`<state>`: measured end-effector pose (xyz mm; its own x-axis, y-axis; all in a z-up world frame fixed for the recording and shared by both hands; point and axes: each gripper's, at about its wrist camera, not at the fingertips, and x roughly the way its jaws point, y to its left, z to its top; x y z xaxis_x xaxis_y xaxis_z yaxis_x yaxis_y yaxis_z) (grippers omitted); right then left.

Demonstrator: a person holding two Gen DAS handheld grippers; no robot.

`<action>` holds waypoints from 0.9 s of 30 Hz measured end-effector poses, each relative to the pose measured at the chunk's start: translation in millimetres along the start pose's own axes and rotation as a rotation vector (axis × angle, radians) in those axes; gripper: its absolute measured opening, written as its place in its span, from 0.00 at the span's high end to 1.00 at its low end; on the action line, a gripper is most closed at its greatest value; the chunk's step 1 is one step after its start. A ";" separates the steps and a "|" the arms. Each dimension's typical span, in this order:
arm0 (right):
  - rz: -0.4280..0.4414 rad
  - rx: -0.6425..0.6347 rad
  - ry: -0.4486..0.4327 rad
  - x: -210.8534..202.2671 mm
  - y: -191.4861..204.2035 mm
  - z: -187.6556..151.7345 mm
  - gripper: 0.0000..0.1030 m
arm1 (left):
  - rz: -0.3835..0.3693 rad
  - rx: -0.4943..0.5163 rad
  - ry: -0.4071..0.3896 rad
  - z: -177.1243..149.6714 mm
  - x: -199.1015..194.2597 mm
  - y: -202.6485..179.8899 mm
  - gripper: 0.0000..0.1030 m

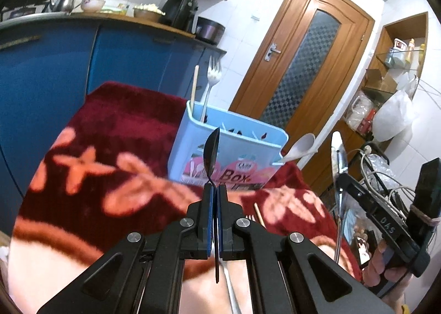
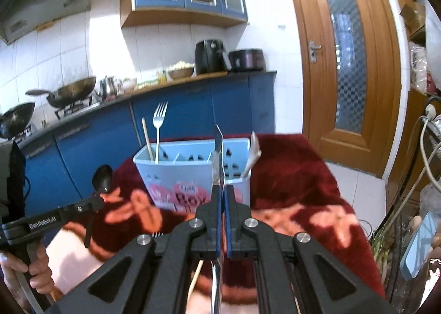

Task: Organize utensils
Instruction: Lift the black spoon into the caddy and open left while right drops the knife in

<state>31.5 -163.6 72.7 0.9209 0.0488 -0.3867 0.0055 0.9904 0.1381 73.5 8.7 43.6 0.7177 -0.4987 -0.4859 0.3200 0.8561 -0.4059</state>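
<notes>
Left jaws (image 1: 215,190) pinch a dark spoon (image 1: 211,153), right jaws (image 2: 222,190) a knife (image 2: 216,159), both edge-on; the box (image 2: 193,173) stands just beyond. Thin grips could pivot and snag its dividers.

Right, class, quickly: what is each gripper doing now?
Left gripper: shut on a black spoon.
Right gripper: shut on a knife.

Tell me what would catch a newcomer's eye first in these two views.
Each gripper is clamped on a utensil held up in mid-air: the left gripper on a dark spoon, the right gripper on a metal knife. Behind them, a light blue utensil box stands on a red floral blanket, a fork upright inside.
</notes>
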 end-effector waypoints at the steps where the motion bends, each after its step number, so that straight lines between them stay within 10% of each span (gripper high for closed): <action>1: 0.003 0.003 -0.010 -1.7 -0.5 0.9 0.97 | -0.002 0.000 -0.010 2.2 0.0 -1.4 0.98; 27: 0.082 0.084 -0.135 37.9 -7.2 44.2 0.97 | 0.022 0.059 -0.276 89.2 54.5 -13.7 0.98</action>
<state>83.6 -174.6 97.3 0.9636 0.1056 -0.2456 -0.0445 0.9693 0.2420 163.4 -18.1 91.7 0.8635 -0.4313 -0.2615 0.3323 0.8765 -0.3484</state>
